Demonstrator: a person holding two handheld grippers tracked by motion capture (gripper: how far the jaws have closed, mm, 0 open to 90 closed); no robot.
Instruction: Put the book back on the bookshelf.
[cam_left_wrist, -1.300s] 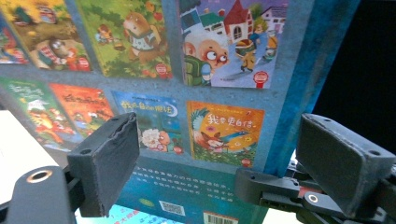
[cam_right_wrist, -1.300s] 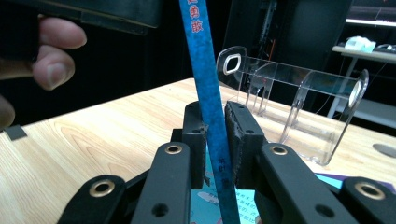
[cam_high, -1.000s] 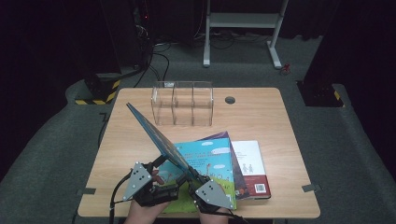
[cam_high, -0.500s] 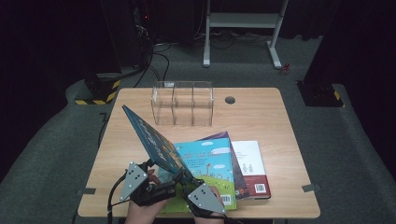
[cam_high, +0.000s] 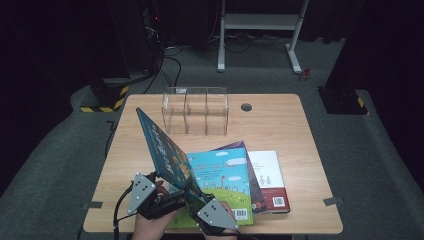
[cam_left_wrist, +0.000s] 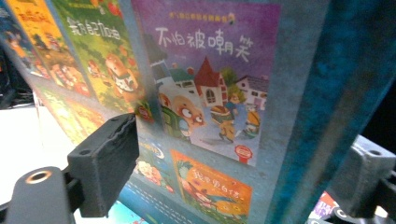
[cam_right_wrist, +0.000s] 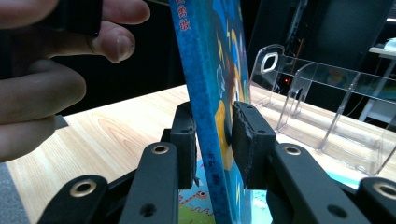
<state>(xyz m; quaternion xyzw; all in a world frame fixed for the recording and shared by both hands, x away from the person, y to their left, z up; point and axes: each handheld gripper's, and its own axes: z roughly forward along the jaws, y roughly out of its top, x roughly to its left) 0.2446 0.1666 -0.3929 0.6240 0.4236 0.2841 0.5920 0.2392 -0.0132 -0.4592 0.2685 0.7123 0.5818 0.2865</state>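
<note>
One picture book (cam_high: 162, 147) stands lifted on edge near 7 o'clock on the tabletop (cam_high: 280, 120), tilted back toward 11 o'clock, as a person works it with two hand-held grippers.

At far left, the left claw (cam_left_wrist: 233, 158) straddles the book with its jaws wide apart. The back cover runs slantwise between them. They have just been closing in a little, with no firm pinch to be seen.

Next to it, toward 6 o'clock, the right claw (cam_right_wrist: 215, 140) has the book's lower edge between its jaws. Both pads appear to rest against the covers, though the jaws have just been opening, so the hold may be loosening. The person's left hand (cam_right_wrist: 42, 70) shows just beyond, at 10 o'clock in the right gripper view.

Further right, at 5 o'clock, a stack of three books (cam_high: 225, 180) lies flat and fanned.

The clear three-slot rack (cam_high: 195, 110) at 12 o'clock holds nothing. Judged from this, shelving has barely begun. The first book is up off the stack but well short of any slot, and it has yet to be carried across and stood in the rack. The three flat books would follow.
</note>
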